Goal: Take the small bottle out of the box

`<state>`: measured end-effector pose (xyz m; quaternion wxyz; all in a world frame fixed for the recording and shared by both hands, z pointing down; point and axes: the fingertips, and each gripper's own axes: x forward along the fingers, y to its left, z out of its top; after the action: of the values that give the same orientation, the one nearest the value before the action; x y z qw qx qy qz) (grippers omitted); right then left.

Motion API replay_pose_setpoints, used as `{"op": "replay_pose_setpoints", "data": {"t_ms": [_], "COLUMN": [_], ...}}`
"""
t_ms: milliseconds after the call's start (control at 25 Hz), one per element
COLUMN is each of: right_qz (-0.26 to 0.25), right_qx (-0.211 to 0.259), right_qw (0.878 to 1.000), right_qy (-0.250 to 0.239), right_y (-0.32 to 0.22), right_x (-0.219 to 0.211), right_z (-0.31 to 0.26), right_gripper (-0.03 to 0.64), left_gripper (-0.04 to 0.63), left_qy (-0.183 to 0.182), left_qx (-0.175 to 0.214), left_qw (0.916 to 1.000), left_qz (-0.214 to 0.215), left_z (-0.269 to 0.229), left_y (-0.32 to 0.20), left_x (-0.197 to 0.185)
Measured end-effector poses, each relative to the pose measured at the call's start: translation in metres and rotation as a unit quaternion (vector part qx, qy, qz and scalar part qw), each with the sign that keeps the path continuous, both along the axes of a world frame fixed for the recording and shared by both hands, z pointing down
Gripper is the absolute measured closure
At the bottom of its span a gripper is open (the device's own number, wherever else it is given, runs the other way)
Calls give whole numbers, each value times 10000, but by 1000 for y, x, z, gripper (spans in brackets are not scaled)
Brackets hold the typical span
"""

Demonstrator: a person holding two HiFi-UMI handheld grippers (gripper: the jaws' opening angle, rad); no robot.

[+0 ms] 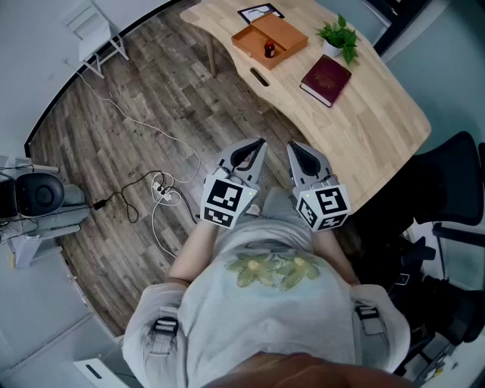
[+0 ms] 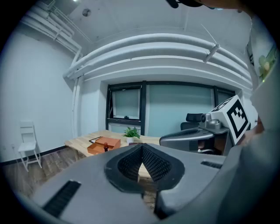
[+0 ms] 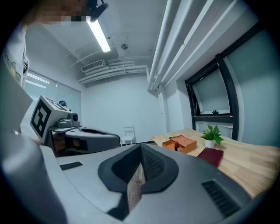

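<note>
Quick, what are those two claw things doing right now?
Left gripper: closed, holding nothing.
Right gripper: closed, holding nothing.

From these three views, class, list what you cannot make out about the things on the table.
- Small bottle: too small in every view to read a label; in the left gripper view the box wall hides its base.
- Book: cover print too small, head view.
- Black-framed item: partly behind the box, head view.

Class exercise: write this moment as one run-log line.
phase: reach not begun | left gripper: shut, empty | right gripper: shut, empty | small bottle: upright in orange box on wooden table, apart from grippers
</note>
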<state>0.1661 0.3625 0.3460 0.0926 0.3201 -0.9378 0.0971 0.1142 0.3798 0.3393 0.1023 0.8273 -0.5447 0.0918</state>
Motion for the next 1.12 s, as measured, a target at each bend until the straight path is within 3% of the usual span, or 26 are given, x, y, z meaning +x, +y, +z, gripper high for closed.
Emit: {"op": "replay_pose_setpoints", "data": {"t_ms": [280, 760, 1120], "right_qz": [-179, -386, -451], "right_qx": [-16, 241, 142], "right_qw": [9998, 9987, 9986], "right_qy": [110, 221, 242], "right_y": [-30, -127, -187], "right_x": [-19, -58, -72], "right_z": [15, 11, 15], "right_gripper": [607, 607, 607], "left_gripper": [588, 588, 588], "left_qy": [68, -52, -2], "left_qx": [-65, -160, -267], "left_qw": [9999, 9998, 9994], "left_qz": [-43, -129, -219], "left_z": [17, 18, 24], "left_y": [-30, -121, -179], "left_x": [-11, -47, -64]}}
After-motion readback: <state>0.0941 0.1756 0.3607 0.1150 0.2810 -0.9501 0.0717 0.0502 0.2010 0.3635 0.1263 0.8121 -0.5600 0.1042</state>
